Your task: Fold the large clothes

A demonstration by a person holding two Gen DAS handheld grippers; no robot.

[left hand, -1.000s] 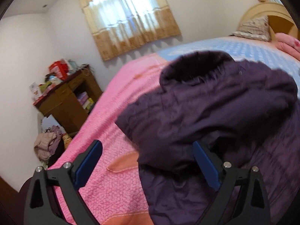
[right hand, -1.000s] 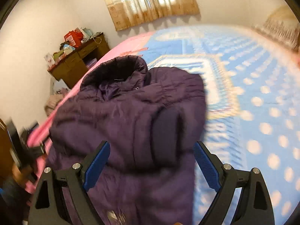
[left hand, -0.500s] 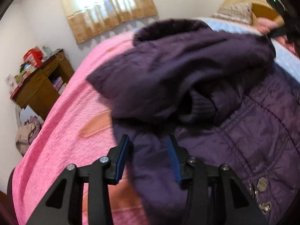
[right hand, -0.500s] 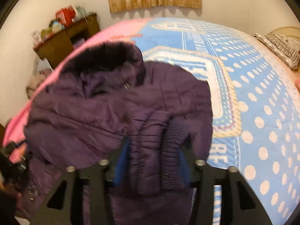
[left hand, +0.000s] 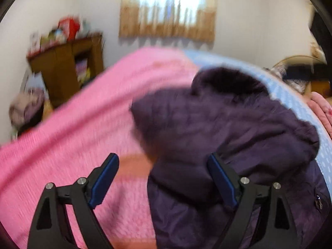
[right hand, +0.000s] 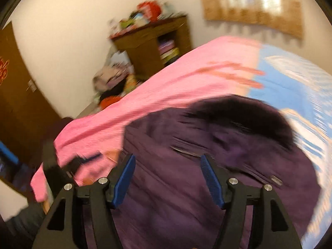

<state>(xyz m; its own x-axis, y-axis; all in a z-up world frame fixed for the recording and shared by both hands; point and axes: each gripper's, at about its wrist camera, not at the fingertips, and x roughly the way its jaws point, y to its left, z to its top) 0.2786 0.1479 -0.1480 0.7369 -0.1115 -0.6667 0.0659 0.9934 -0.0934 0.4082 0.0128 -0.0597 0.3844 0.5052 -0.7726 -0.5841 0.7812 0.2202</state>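
Note:
A dark purple padded jacket (left hand: 228,128) with a dark fur collar (left hand: 228,78) lies bunched on the bed. It also shows in the right wrist view (right hand: 207,155), where its collar (right hand: 238,112) lies at the far side. My left gripper (left hand: 164,176) is open and empty, above the jacket's left edge and the pink bedspread (left hand: 83,134). My right gripper (right hand: 167,178) is open and empty, just above the jacket's body. Both views are blurred by motion.
The bed has a pink cover on the left and a blue patterned cover (right hand: 300,78) on the right. A wooden cabinet (right hand: 153,39) with clutter on top stands by the wall. Clothes (right hand: 112,78) are piled on the floor. A curtained window (left hand: 168,10) is behind.
Both grippers were closed to a narrow gap on the jacket half a second ago and are open now. Both have pulled back and swung left; the jacket stays on the bed.

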